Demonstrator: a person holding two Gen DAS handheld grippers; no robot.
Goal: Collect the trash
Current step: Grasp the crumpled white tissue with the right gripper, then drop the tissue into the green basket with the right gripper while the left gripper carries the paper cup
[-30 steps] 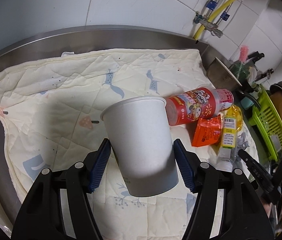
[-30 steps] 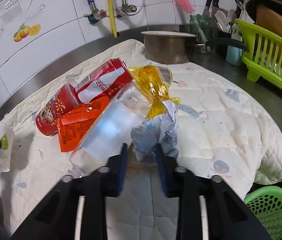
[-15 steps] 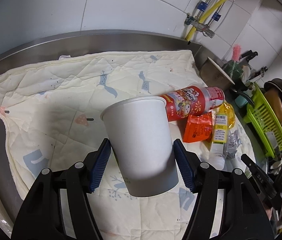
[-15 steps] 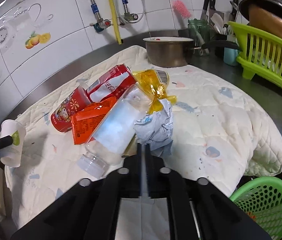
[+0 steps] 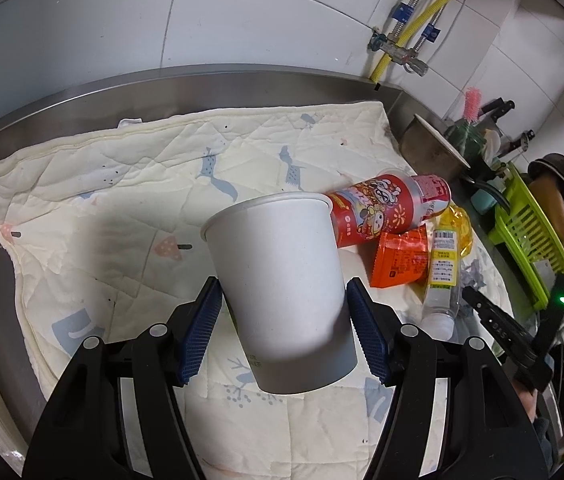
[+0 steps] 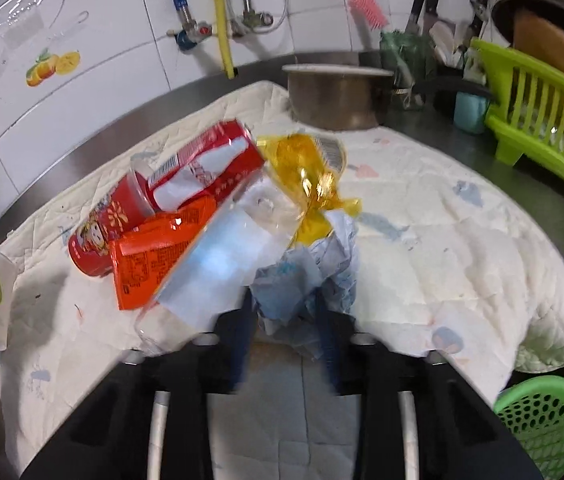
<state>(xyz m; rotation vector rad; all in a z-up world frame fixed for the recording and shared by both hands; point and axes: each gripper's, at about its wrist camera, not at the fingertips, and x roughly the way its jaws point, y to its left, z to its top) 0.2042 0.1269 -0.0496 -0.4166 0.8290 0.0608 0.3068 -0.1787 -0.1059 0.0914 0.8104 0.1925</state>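
Left gripper: clamped on cup, held above quilt.
Right gripper: jaws just opening, straddling paper wad beside bottle.
Advice: centre the wad, close firmly, lift clear of the bottle.

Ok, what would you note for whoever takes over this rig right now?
Left gripper: shut on the paper cup.
Right gripper: jaws just opening, either side of the crumpled paper; no firm grip visible.
Lying on the cloth: red can, orange packet, clear bottle, yellow wrapper.
Done: cup in grip.
Left: grasp the paper, then collect the rest.
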